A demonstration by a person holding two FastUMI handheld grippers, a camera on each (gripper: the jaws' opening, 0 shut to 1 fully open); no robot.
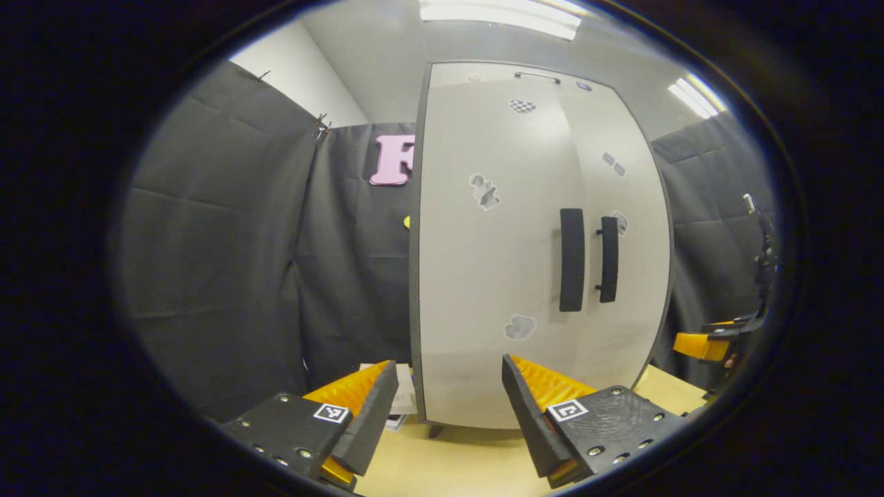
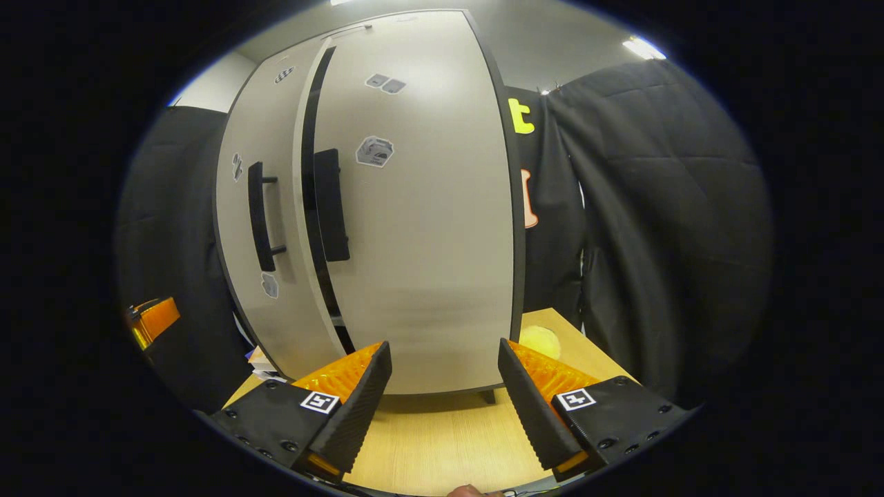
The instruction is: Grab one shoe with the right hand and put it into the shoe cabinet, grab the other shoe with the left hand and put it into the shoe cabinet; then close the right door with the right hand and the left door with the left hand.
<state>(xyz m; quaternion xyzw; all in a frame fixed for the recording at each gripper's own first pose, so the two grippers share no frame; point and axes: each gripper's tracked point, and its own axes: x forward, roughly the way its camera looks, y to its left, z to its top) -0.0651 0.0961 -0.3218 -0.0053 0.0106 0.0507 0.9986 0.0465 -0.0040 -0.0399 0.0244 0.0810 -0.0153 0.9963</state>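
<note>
The pale grey shoe cabinet stands upright on the table in front of both grippers. Its left door and right door each carry a black vertical handle near the middle seam. In the right gripper view, a narrow dark gap runs between the left door and the right door; the right door's edge stands a little proud. My left gripper is open and holds nothing, just short of the left door's foot. My right gripper is open too, close to the right door's lower part.
The cabinet rests on a light wooden tabletop. Some papers lie by its left foot. A pale yellow round thing lies by its right corner. Black cloth walls stand behind and to both sides. The other gripper shows at the far right.
</note>
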